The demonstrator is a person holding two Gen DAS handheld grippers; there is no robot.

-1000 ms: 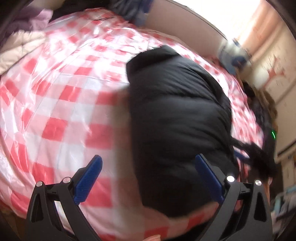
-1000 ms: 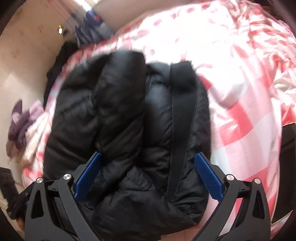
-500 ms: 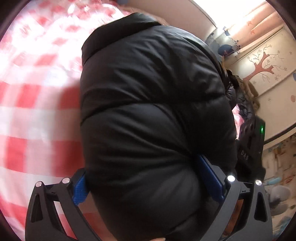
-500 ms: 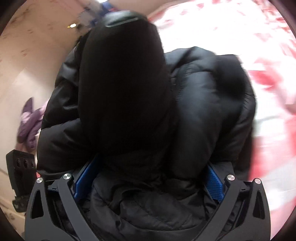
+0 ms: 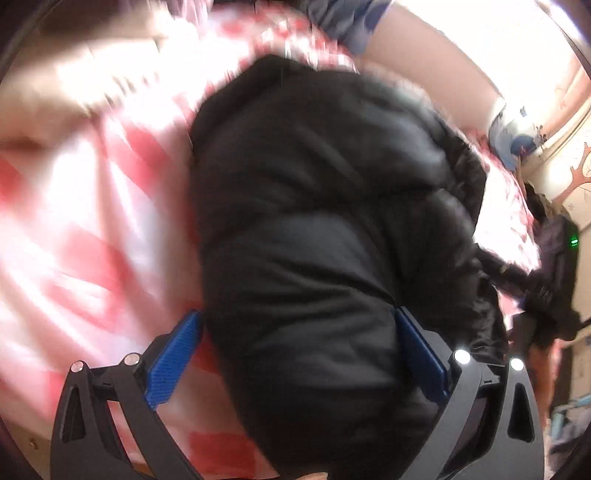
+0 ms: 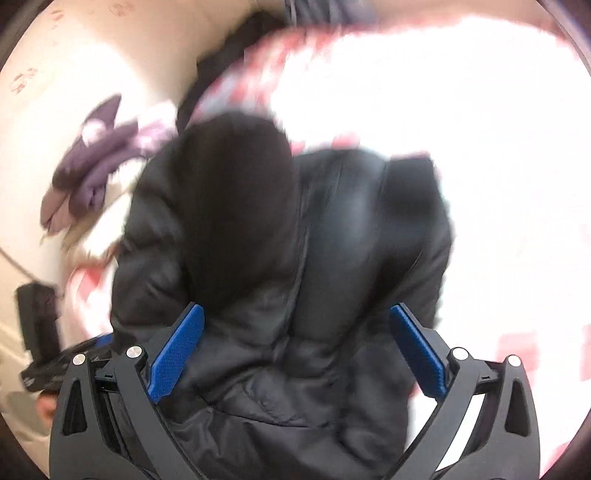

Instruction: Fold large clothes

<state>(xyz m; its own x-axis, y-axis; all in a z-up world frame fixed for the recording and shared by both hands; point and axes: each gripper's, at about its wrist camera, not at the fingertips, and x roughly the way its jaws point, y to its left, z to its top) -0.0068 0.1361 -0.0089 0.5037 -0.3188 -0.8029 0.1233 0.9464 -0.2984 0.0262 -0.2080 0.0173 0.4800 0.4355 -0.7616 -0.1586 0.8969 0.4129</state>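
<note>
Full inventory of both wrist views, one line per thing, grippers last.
jacket: 1, black puffy, folded on the bed, between both grippers' fingers
bed cover: 1, red and white check, under the jacket
clothes pile: 1, purple, on the floor beside the bed
blue garment: 1, blue-grey, far edge of the bed
wall sticker: 1, brown tree, right wall
left gripper: 1, black with blue pads, open around the jacket
right gripper: 1, black with blue pads, open over the jacket

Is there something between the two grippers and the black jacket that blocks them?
Nothing visible. The black puffer jacket already bulges between the spread blue fingers of the left gripper and likewise of the right gripper. It lies on the red-checked bedcover, and no other item sits in front of either gripper.
</note>
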